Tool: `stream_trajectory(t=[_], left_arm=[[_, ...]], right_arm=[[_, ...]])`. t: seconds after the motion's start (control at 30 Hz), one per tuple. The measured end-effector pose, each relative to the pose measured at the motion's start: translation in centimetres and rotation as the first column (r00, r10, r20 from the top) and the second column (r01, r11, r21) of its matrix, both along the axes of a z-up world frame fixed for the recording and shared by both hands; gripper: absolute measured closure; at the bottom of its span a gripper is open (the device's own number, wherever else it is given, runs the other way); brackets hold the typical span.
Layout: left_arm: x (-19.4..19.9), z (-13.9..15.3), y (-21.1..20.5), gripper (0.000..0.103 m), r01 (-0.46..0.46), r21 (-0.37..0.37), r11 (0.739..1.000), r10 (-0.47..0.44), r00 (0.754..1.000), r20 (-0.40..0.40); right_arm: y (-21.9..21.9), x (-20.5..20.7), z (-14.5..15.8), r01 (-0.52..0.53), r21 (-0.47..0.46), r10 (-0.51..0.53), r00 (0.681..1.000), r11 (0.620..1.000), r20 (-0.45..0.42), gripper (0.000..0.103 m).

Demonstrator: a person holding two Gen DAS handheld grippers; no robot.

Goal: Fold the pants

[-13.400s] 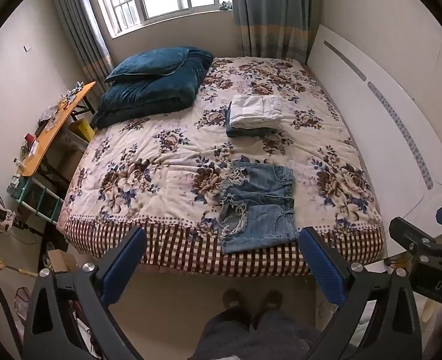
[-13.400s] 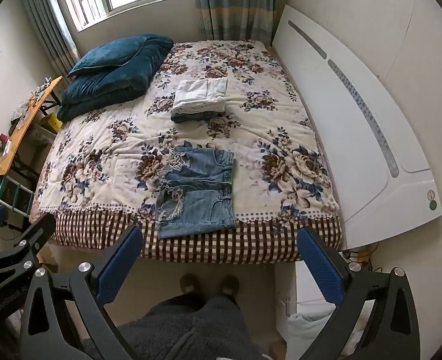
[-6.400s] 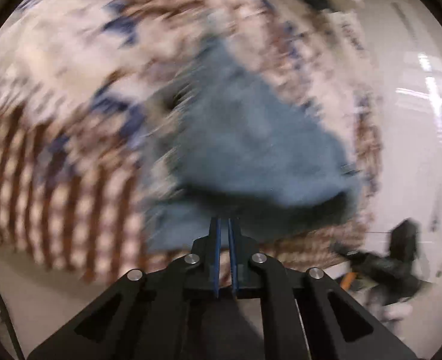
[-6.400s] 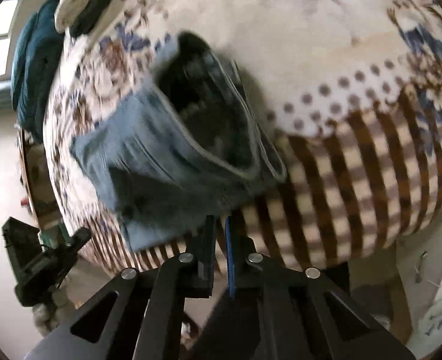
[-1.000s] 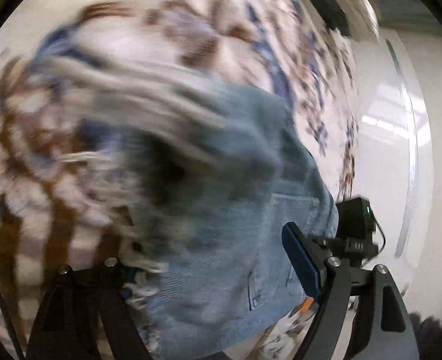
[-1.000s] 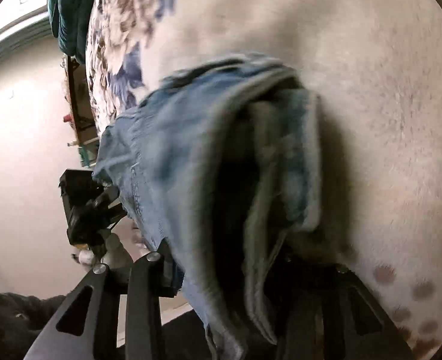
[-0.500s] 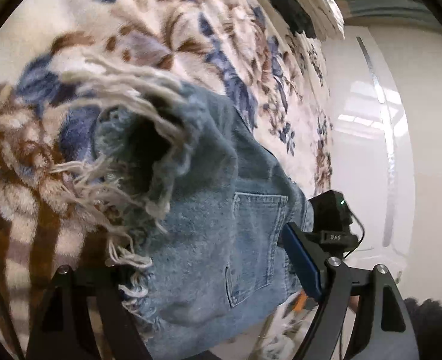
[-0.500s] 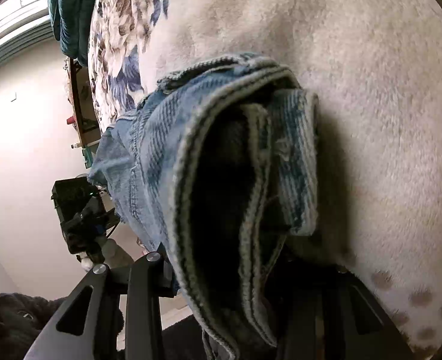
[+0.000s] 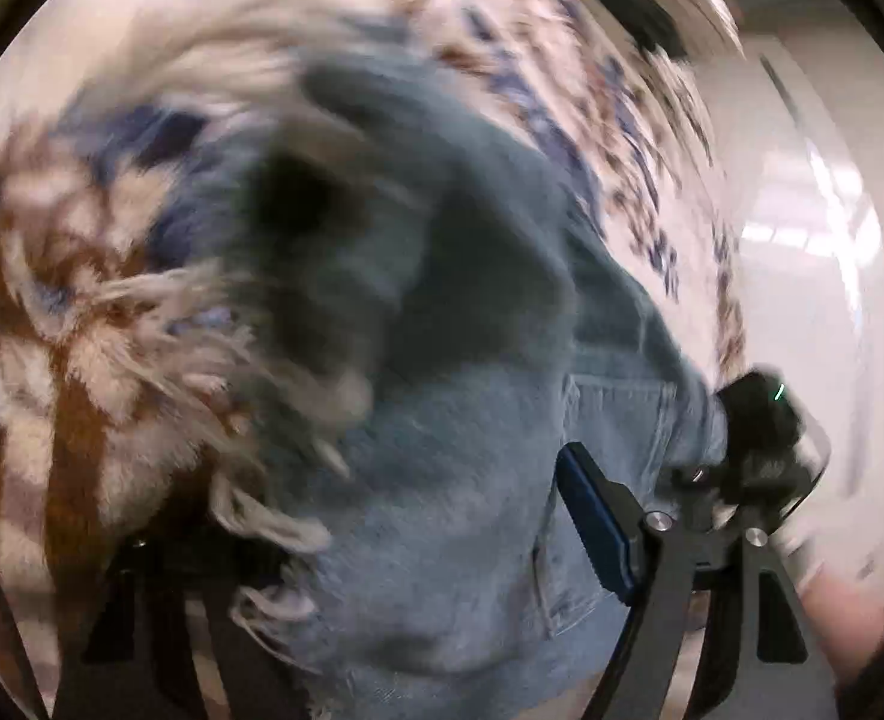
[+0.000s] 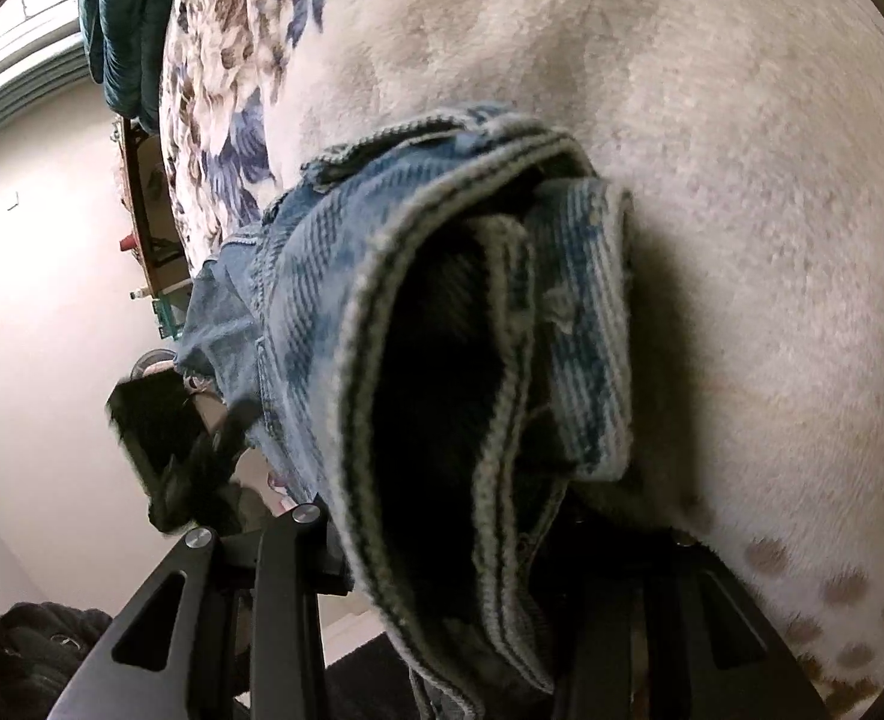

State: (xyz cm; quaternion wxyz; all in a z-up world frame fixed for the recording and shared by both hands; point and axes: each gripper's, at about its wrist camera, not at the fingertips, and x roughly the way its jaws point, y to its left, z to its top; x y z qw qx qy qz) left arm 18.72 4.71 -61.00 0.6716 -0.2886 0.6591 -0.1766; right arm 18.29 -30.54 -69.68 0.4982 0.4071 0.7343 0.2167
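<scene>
The denim shorts (image 9: 454, 468) fill the space right in front of my left tool (image 9: 381, 546), whose fingers are spread wide: the blue pad of one finger (image 9: 592, 522) sits at 4 o'clock, lying against the denim beside a back pocket, while the other finger is hidden under frayed hem threads at 8 o'clock. The view is blurred. My right tool (image 10: 448, 540) has its fingertips buried in the folded waistband (image 10: 490, 324), so I cannot tell how far they stand apart. The shorts lie on the floral bed cover (image 10: 712, 150), near its checked and dotted edge. At 9 o'clock of the right view my left tool's black body touches the denim. A teal quilt (image 10: 123, 24) lies at 11 o'clock.
</scene>
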Motion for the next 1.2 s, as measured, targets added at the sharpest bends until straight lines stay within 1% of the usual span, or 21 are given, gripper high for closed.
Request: stream_trajectory(t=[0.07, 0.13, 0.17, 0.2, 0.23, 0.27, 0.3, 0.37, 0.47, 0.5, 0.53, 0.57, 0.63, 0.73, 0.83, 0.97, 1.03, 1.07, 1.1, 1.17, 1.2], left_arm=[[0.3, -0.7, -0.2, 0.029, -0.001, -0.001, 1.000, 0.001, 1.000, -0.024], [0.7, -0.9, -1.2, 0.029, 0.016, 0.004, 1.000, -0.016, 1.000, -0.010], [0.8, -0.9, -1.6, 0.029, 0.026, -0.009, 1.000, -0.026, 1.000, -0.005], [1.1, -0.5, -2.0, 0.042, 0.035, -0.011, 0.999, -0.035, 0.999, 0.010], [1.1, -0.1, -2.4, 0.052, 0.050, -0.007, 0.999, -0.049, 0.999, 0.020], [1.3, 0.2, -2.7, 0.068, 0.072, -0.015, 0.997, -0.072, 0.997, 0.031], [1.4, 0.5, -3.0, 0.073, 0.086, -0.020, 0.996, -0.085, 0.995, 0.045], [1.7, 0.7, -3.6, 0.077, 0.101, -0.012, 0.995, -0.101, 0.994, 0.050], [2.1, 1.2, -3.7, 0.078, 0.104, -0.017, 0.994, -0.103, 0.994, 0.044], [2.2, 1.7, -3.8, 0.079, 0.106, -0.017, 0.994, -0.105, 0.993, 0.052], [2.3, 2.3, -3.5, 0.079, 0.114, -0.014, 0.993, -0.113, 0.992, 0.059], [2.3, 3.3, -3.6, 0.079, 0.118, -0.008, 0.993, -0.117, 0.991, 0.069], [2.4, 5.0, -3.7, 0.079, 0.114, -0.022, 0.993, -0.112, 0.990, 0.086], [3.0, 8.2, -3.9, 0.079, 0.123, -0.040, 0.992, -0.117, 0.986, 0.118], [4.2, 11.6, -4.7, 0.079, 0.144, -0.036, 0.989, -0.137, 0.979, 0.151], [6.9, 17.2, -5.3, 0.079, 0.188, -0.009, 0.982, -0.182, 0.959, 0.217], [8.6, 20.1, -5.9, 0.079, 0.202, 0.011, 0.979, -0.198, 0.947, 0.253], [9.8, 21.7, -6.2, 0.079, 0.207, 0.022, 0.978, -0.205, 0.941, 0.270], [11.5, 23.5, -6.5, 0.079, 0.209, 0.033, 0.977, -0.209, 0.933, 0.292], [14.2, 25.9, -6.9, 0.079, 0.205, 0.042, 0.978, -0.207, 0.925, 0.318], [16.2, 27.6, -7.4, 0.079, 0.203, 0.047, 0.978, -0.207, 0.918, 0.339]], right_arm=[[0.1, 0.2, -0.1, -0.008, -0.003, 0.008, 1.000, 1.000, -0.004, 0.062], [0.1, 0.3, -0.3, -0.012, -0.005, 0.012, 1.000, 1.000, -0.003, 0.062], [0.1, 0.3, -0.3, -0.015, -0.008, 0.015, 1.000, 1.000, 0.005, 0.062], [0.1, 0.3, -0.1, -0.021, -0.015, 0.021, 1.000, 1.000, 0.016, 0.062], [0.2, 0.3, 0.0, -0.027, -0.021, 0.027, 0.999, 0.999, 0.025, 0.062], [0.3, 0.3, 0.3, -0.034, -0.030, 0.035, 0.999, 0.999, 0.036, 0.062], [0.4, 0.3, 0.7, -0.044, -0.049, 0.047, 0.997, 0.998, 0.060, 0.062], [0.8, 0.2, 1.3, -0.054, -0.092, 0.062, 0.994, 0.994, 0.095, 0.064], [1.3, 0.1, 2.5, -0.037, -0.166, 0.061, 0.988, 0.985, 0.140, 0.075], [1.7, -0.1, 3.7, -0.030, -0.196, 0.064, 0.983, 0.980, 0.169, 0.080], [1.9, -0.3, 4.5, -0.027, -0.215, 0.069, 0.979, 0.976, 0.192, 0.081], [2.0, -0.5, 5.4, -0.015, -0.232, 0.066, 0.975, 0.973, 0.214, 0.081], [2.2, -1.0, 7.4, 0.021, -0.241, 0.040, 0.968, 0.970, 0.248, 0.082], [1.6, -1.4, 10.1, 0.099, -0.223, -0.032, 0.957, 0.970, 0.287, 0.082], [1.0, -1.4, 12.9, 0.164, -0.196, -0.096, 0.943, 0.967, 0.318, 0.082], [0.7, -0.2, 17.5, 0.217, -0.171, -0.138, 0.913, 0.961, 0.385, 0.082], [0.3, 1.4, 20.0, 0.239, -0.122, -0.170, 0.895, 0.963, 0.412, 0.082], [0.1, 2.2, 21.2, 0.246, -0.125, -0.171, 0.886, 0.961, 0.432, 0.082], [0.0, 3.9, 22.9, 0.244, -0.099, -0.176, 0.877, 0.965, 0.447, 0.082], [-0.6, 6.5, 25.0, 0.256, -0.080, -0.189, 0.859, 0.963, 0.475, 0.082], [-1.2, 8.8, 26.6, 0.252, -0.056, -0.193, 0.849, 0.966, 0.492, 0.082]])
